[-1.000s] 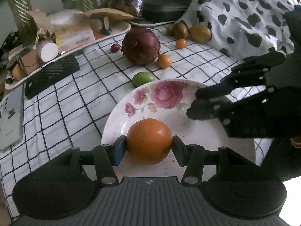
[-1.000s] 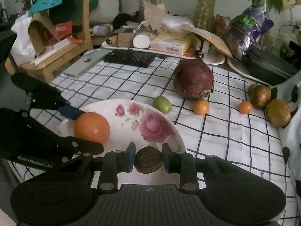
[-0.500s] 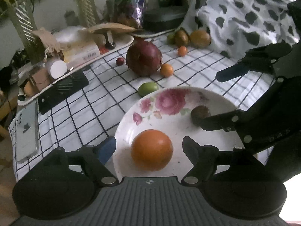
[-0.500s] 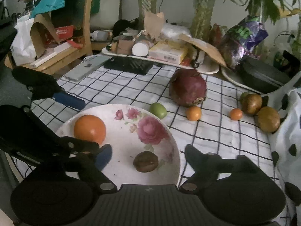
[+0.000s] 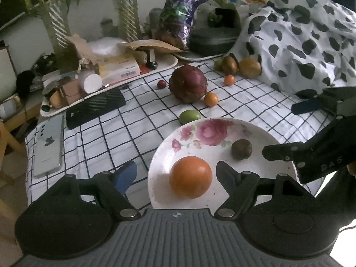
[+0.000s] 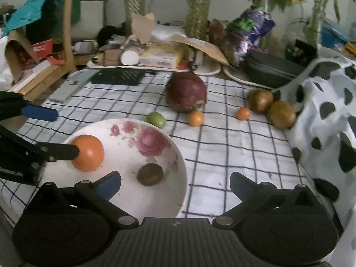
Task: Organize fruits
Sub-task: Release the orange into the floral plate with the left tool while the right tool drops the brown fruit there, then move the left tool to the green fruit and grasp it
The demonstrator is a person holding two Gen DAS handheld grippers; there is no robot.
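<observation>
A white floral plate (image 5: 222, 120) (image 6: 178, 153) holds a large orange (image 5: 190, 176) (image 6: 87, 152) and a small dark brown fruit (image 5: 241, 149) (image 6: 150, 174). My left gripper (image 5: 176, 173) is open, raised above the plate's near edge, its jaws either side of the orange and clear of it. My right gripper (image 6: 175, 183) is open and empty, raised over the plate's right rim. On the checked cloth lie a green fruit (image 5: 189, 117) (image 6: 156, 119), a big dark red fruit (image 5: 188, 86) (image 6: 186, 91) and two small oranges (image 5: 211, 99) (image 6: 195, 118).
Two brown fruits (image 6: 270, 106) and a small orange fruit (image 6: 243, 113) lie by a cow-print cloth (image 5: 300, 35) at the right. A small red fruit (image 5: 161, 84), a cluttered tray (image 5: 106, 75), a black box (image 5: 95, 108) and a phone (image 5: 47, 146) are at the back and left.
Both grippers opened, releasing the orange and the dark fruit onto the plate, then pulled back and rose. The right gripper shifted to the right.
</observation>
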